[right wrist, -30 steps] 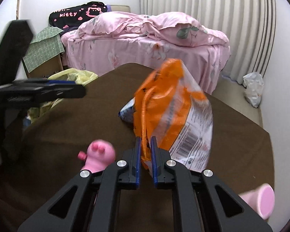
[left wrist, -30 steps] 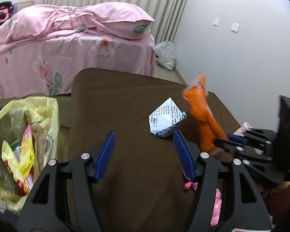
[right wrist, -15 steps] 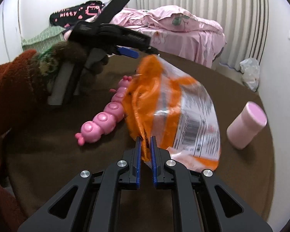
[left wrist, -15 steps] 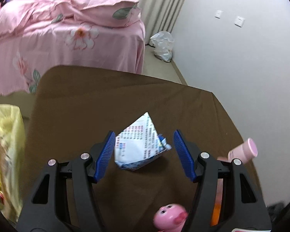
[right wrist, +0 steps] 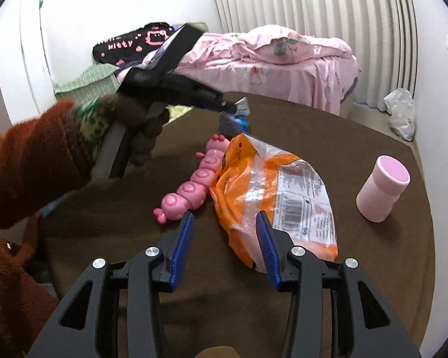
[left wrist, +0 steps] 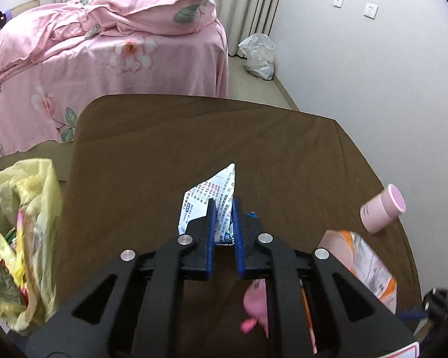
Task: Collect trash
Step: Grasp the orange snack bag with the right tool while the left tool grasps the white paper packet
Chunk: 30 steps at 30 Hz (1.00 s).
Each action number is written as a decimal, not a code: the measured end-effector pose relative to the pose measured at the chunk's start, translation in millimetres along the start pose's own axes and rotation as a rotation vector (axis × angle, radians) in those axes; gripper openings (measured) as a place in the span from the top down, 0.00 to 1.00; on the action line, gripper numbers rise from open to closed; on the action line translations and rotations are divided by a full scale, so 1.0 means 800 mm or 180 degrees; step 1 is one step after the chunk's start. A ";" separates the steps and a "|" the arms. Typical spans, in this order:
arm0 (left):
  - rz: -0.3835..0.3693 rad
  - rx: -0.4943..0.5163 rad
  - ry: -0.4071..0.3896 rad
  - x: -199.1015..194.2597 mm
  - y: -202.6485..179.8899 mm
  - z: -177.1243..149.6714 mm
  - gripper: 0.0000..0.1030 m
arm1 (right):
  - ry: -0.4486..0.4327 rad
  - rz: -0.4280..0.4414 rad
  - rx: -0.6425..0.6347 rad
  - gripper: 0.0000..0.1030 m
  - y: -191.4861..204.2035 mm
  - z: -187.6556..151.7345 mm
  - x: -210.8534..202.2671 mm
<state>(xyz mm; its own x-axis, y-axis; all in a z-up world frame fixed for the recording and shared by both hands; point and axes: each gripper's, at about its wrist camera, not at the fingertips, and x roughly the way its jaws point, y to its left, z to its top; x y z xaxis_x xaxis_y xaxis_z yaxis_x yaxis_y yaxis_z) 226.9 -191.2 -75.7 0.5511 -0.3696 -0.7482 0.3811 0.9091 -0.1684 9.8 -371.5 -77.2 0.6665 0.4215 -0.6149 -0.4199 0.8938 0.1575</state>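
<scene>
My left gripper [left wrist: 222, 208] is shut on a white printed wrapper [left wrist: 212, 191] on the brown table [left wrist: 164, 137]. In the right wrist view the left gripper [right wrist: 228, 109] pinches that wrapper [right wrist: 242, 105]. My right gripper [right wrist: 224, 223] is open, and an orange snack bag [right wrist: 271, 191] lies on the table partly between its fingers. The orange bag also shows at the lower right of the left wrist view [left wrist: 361, 256]. A yellow trash bag [left wrist: 24, 226] full of wrappers hangs open by the table's left edge.
A pink caterpillar toy [right wrist: 194, 185] lies left of the orange bag. A pink cylinder [right wrist: 382, 188] stands to its right. A pink bed [left wrist: 104, 47] is beyond the table. A white plastic bag [left wrist: 258, 56] sits on the floor by the wall.
My left gripper moved onto the white wrapper and shut on it. My right gripper lowered the orange bag onto the table and opened, letting it go.
</scene>
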 end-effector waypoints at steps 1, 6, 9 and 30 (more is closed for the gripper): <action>-0.0017 -0.0030 -0.0012 -0.006 0.002 -0.005 0.91 | -0.0020 -0.0022 0.0006 0.60 -0.001 0.000 -0.002; -0.0148 -0.0302 -0.0077 -0.035 0.008 -0.031 0.93 | 0.0017 -0.0133 0.0151 0.60 -0.012 -0.006 0.002; -0.0200 -0.0379 -0.0116 -0.048 0.002 -0.049 0.93 | 0.0014 -0.0196 0.0262 0.60 -0.018 -0.011 0.005; -0.0586 -0.0308 0.0038 -0.104 -0.011 -0.115 0.94 | -0.0298 -0.0270 0.0598 0.43 -0.048 -0.002 -0.023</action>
<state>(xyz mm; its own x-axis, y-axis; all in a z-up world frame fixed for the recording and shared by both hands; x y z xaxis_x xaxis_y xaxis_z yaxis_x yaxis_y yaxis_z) 109.5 -150.5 -71.1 0.4696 -0.5295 -0.7064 0.4012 0.8408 -0.3636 12.3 -414.0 -73.2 0.7525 0.3481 -0.5591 -0.2437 0.9358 0.2547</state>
